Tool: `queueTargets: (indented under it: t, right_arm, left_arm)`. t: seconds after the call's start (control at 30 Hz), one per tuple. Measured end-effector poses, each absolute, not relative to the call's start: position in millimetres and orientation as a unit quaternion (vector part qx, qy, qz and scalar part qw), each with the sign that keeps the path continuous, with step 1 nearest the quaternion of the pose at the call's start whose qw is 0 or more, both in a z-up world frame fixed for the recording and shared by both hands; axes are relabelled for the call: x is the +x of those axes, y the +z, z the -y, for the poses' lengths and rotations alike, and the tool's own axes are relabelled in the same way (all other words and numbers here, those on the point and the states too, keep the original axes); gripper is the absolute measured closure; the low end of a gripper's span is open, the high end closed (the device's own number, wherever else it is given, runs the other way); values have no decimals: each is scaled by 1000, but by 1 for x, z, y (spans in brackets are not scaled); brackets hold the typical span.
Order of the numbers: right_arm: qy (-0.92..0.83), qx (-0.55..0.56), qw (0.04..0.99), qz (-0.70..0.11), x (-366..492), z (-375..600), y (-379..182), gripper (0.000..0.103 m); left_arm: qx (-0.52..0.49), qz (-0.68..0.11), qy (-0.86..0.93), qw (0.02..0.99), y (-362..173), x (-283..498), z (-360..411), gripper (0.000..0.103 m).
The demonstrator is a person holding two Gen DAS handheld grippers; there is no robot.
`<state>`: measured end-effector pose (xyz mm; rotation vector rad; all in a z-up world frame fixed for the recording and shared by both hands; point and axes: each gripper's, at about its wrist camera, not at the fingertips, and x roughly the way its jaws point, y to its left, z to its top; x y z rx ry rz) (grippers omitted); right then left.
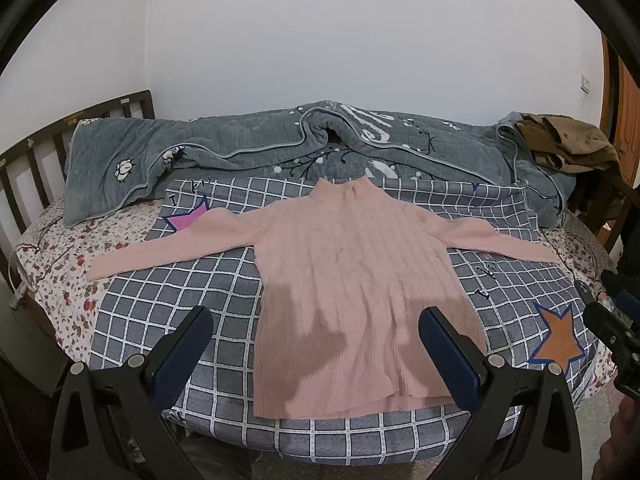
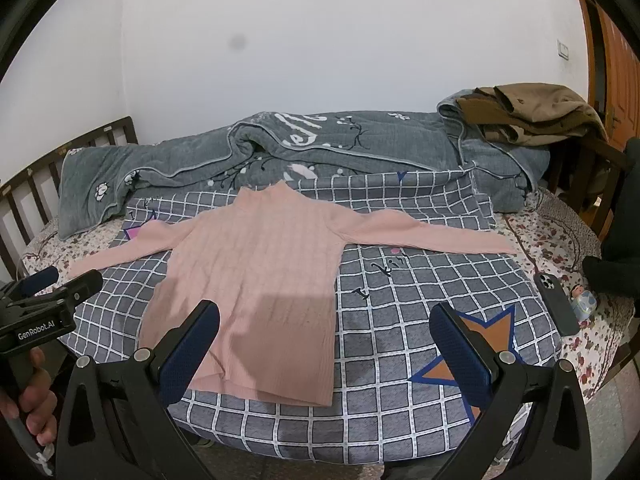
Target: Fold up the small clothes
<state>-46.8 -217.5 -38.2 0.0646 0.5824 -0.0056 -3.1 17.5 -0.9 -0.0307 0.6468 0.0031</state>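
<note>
I've got open checked blanket [image 2: 400, 320] w/ room to pass on both sides of the pink sweater [image 1: 352, 280], esp. to its right by the orange star [image 2: 476, 344]. Rear is blocked by the rolled grey quilt [image 1: 240, 148] along the wall, brown clothes [image 2: 532, 116] piled at its right end. A phone [image 2: 556, 304] & small figurine [image 2: 584, 300] lie near the bed's right edge. Headboard rails [image 1: 40, 160] close off the left.

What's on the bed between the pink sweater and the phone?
In the right wrist view, only the gray checked blanket, with its orange star, lies between the pink sweater and the phone; small printed marks, nothing else.
</note>
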Motion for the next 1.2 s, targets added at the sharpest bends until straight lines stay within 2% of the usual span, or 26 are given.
queueTargets:
  t: [1.2]
  right_arm:
    - [4,24,958,-285,-52,211,-34,0]
  left_arm:
    - [-27,-319,6,947,-6,-4,-31,0]
